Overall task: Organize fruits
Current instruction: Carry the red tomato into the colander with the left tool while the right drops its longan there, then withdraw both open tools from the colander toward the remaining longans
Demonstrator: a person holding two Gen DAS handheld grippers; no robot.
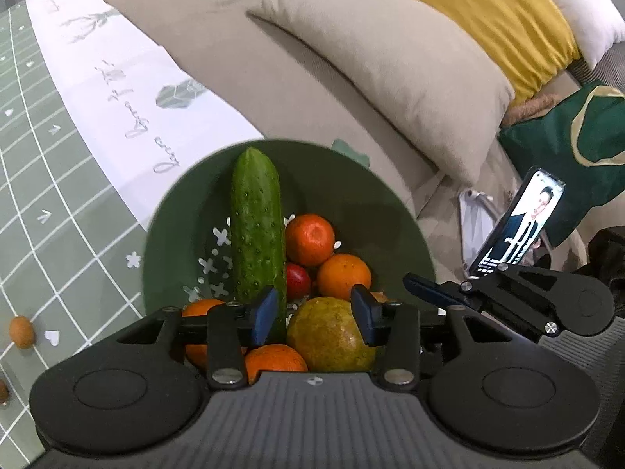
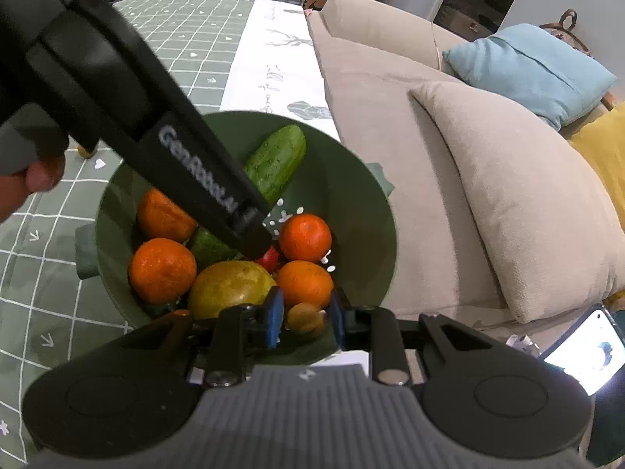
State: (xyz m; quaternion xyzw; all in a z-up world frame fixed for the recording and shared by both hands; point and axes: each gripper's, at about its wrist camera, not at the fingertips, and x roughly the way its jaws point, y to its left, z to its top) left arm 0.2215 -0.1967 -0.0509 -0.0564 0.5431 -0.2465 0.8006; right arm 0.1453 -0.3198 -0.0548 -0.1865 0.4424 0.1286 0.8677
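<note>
Left wrist view: on the green checked tablecloth (image 1: 47, 179) a small brown fruit (image 1: 21, 331) lies at the far left, well apart from the green bowl (image 1: 351, 179). In the bowl a cucumber (image 1: 256, 226) stands on end against the far wall, with oranges (image 1: 309, 239) and a small red fruit (image 1: 299, 280) to its right. The left gripper (image 1: 314, 314) hangs over the bowl, its blue pads (image 1: 265, 314) spread and pressing on nothing; the left pad sits just in front of the cucumber's lower end, and a yellow-green fruit (image 1: 332, 336) lies below the gap. Further right a lit phone (image 1: 515, 226) stands propped by a beige cushion (image 1: 390, 78).

Right wrist view: the left gripper's black body (image 2: 187, 164) slants down into the bowl (image 2: 363, 211) from the upper left, a person's fingers (image 2: 39, 176) at the left edge. Oranges (image 2: 162, 269) ring the yellow-green fruit (image 2: 230, 287). The right gripper (image 2: 306, 318), low at the bowl's near rim, pinches a small brown fruit (image 2: 304, 317) between its pads. A sofa (image 2: 371, 78) runs along the right.
</note>
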